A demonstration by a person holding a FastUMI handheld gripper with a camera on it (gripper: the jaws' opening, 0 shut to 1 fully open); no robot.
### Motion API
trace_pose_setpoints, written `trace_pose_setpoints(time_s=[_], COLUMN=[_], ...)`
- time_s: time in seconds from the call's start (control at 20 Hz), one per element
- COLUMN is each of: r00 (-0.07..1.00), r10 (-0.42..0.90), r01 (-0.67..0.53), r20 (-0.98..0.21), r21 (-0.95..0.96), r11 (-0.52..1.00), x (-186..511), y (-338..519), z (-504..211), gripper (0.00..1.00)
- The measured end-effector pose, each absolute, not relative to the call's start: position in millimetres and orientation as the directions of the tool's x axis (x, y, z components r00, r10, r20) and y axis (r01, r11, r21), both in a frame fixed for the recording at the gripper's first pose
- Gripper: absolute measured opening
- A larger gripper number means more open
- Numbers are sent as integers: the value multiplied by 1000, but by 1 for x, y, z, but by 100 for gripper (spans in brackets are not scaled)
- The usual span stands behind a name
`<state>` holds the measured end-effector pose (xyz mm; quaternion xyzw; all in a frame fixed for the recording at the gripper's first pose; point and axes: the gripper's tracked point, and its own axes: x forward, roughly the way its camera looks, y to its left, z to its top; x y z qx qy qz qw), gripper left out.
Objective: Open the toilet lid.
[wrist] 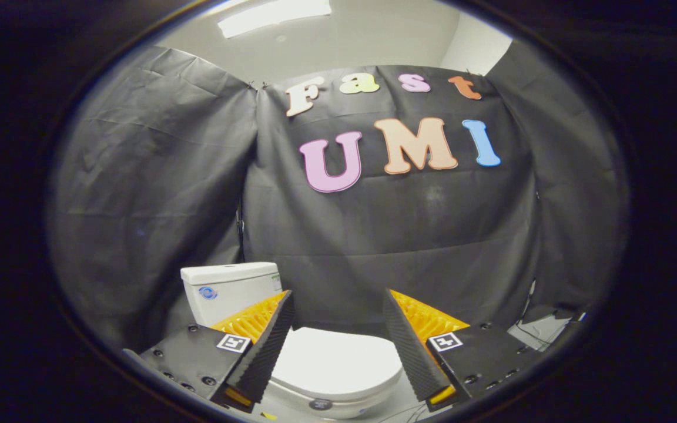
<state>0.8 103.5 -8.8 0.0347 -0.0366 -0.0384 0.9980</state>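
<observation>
A white toilet stands low ahead against the black cloth wall. Its lid (334, 364) lies flat and closed over the bowl, seen from above between my two fingers. The white tank (230, 291) rises behind the lid, partly hidden by the left finger (262, 346). My gripper (338, 301) hovers above the lid with its fingers spread wide and nothing between them. The right finger (412, 346) is over the lid's right side. No contact with the toilet is visible.
Black cloth walls close in the booth on the left, back and right. A pale floor strip with thin cables (535, 335) shows to the right of the toilet. A ceiling light (274, 14) glows overhead.
</observation>
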Motion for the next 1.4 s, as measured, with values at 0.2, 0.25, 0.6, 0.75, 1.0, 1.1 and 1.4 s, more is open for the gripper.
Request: trace_pose_setpoints(time_s=[0.2, 0.25, 0.6, 0.75, 1.0, 1.1, 1.4], r00=[991, 990, 983, 983, 968, 960, 949], r10=[-94, -97, -137, -155, -229, -257, -315], r01=[86, 86, 116, 129, 172, 176, 240], r20=[93, 104, 121, 102, 106, 114, -7], r21=[93, 101, 167, 227, 384, 468, 665], r11=[992, 991, 979, 965, 907, 866, 707], x=[-4, -4, -9, -8, -4, -3, 6], y=[115, 116, 112, 104, 83, 77, 68], z=[-12, -13, -29, -41, -58, -66, -124], gripper=[94, 94, 91, 90, 90, 88, 85])
